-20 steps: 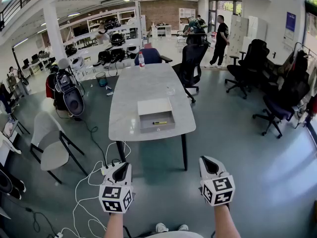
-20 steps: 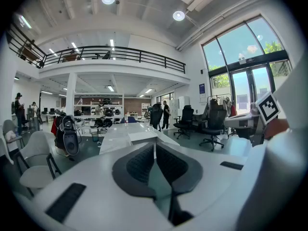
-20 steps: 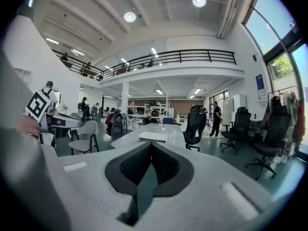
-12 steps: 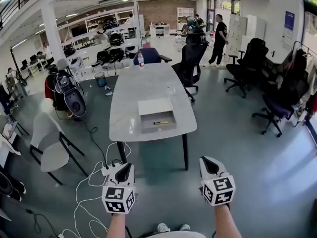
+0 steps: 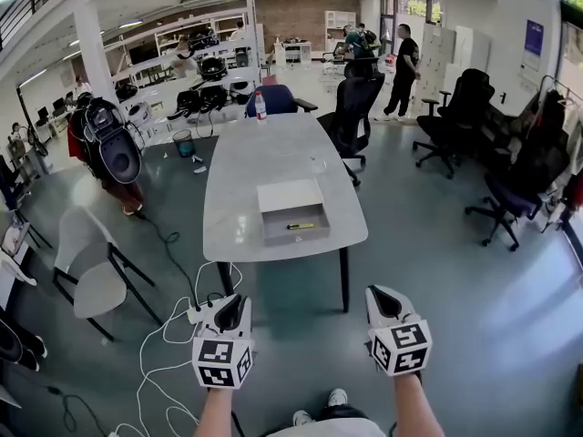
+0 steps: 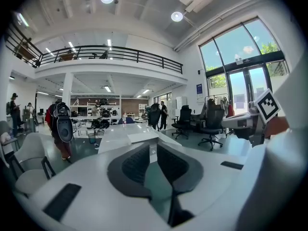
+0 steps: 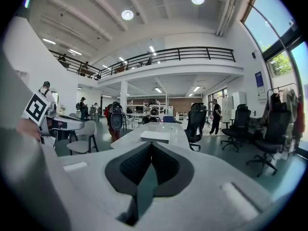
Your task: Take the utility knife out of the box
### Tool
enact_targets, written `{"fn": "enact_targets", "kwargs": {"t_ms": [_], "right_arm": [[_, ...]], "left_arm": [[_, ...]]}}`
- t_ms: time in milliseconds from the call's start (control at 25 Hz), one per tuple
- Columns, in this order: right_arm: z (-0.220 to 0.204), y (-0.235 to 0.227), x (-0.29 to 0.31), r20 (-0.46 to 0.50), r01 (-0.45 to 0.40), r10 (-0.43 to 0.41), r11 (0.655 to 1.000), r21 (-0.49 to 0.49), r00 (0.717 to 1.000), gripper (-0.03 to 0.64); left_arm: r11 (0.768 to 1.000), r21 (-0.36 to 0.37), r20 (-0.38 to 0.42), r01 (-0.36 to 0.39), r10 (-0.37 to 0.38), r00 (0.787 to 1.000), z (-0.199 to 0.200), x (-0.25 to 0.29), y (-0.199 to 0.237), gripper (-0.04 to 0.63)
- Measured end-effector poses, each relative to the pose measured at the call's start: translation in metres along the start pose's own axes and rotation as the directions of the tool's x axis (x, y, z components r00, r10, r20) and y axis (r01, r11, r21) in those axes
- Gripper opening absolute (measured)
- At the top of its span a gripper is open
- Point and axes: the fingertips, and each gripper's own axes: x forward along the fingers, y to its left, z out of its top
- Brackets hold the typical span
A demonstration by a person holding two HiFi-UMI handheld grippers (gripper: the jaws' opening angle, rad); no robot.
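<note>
The utility knife [image 5: 300, 226] lies in the box [image 5: 297, 238] at the near end of the table [image 5: 264, 153]; a bottle [image 5: 260, 107] stands at its far end

The head camera looks forward and steeply down from above and behind the left hand-held gripper [image 5: 230, 309] and the right hand-held gripper [image 5: 383, 304]. The pale grey oval stone-look worktop [image 5: 273, 153] lies well ahead of both. Each gripper camera rides low behind its own jaws and faces almost level toward that far worktop, which all three views share.
</note>
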Motion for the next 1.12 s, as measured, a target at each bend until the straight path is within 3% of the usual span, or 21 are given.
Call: {"fn": "enact_targets", "kwargs": {"t_ms": [600,1120], "right_arm": [[0.009,-0.013,0.052,0.020,-0.008,0.008,1.000,0.011,1.000,0.005],[0.021,-0.075,0.131,0.015,-0.037,0.036,0.999,0.036,0.999,0.005]], "left_arm": [[1.000,-0.016,-0.009,0.009,-0.009,1.000,0.005,0.049,0.022,0.121],[0.999,-0.043,-0.027,0.001,-0.002,1.000,0.025,0.139,0.027,0.207]]}}
